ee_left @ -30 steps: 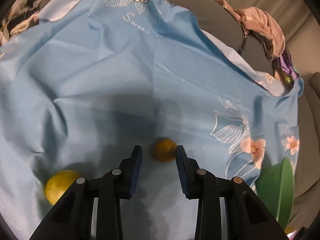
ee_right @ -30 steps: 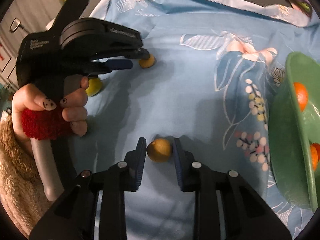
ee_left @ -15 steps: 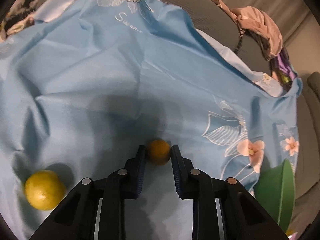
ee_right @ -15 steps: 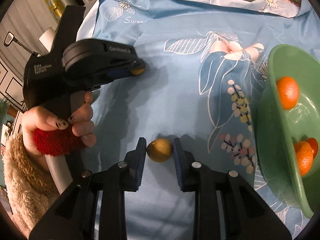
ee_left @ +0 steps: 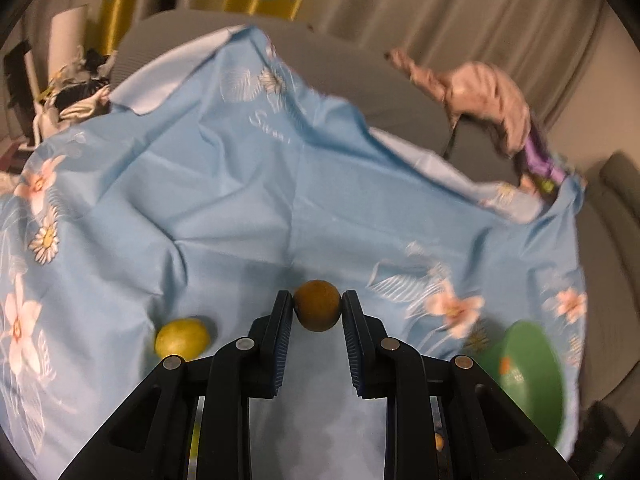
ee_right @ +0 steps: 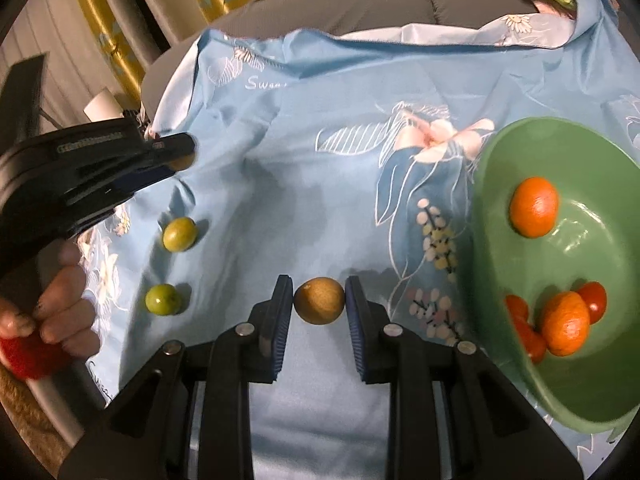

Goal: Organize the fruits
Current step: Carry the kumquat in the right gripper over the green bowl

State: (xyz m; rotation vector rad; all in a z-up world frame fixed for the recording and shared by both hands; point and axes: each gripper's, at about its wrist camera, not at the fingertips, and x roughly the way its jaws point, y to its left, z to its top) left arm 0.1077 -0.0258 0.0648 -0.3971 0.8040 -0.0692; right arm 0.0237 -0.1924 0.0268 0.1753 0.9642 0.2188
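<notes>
My left gripper (ee_left: 317, 307) is shut on a small brown-yellow fruit (ee_left: 317, 310) and holds it above the blue floral cloth (ee_left: 240, 200). A yellow-green fruit (ee_left: 182, 338) lies on the cloth below it to the left. My right gripper (ee_right: 319, 300) is shut on another brown-yellow fruit (ee_right: 319, 301), lifted off the cloth. A green bowl (ee_right: 496, 280) at the right holds several orange and red fruits (ee_right: 534, 212). Two green fruits (ee_right: 180, 234) (ee_right: 162, 299) lie on the cloth at the left. The left gripper also shows in the right wrist view (ee_right: 180, 156).
The cloth covers a grey sofa (ee_left: 360, 80). Crumpled clothes (ee_left: 480, 96) lie on its back edge. Curtains hang behind. The green bowl also shows in the left wrist view (ee_left: 528, 372).
Both grippers have risen with their fruits, so more of the room and cloth shows. The left gripper closed on its fruit a moment earlier and lifted it off the cloth.
</notes>
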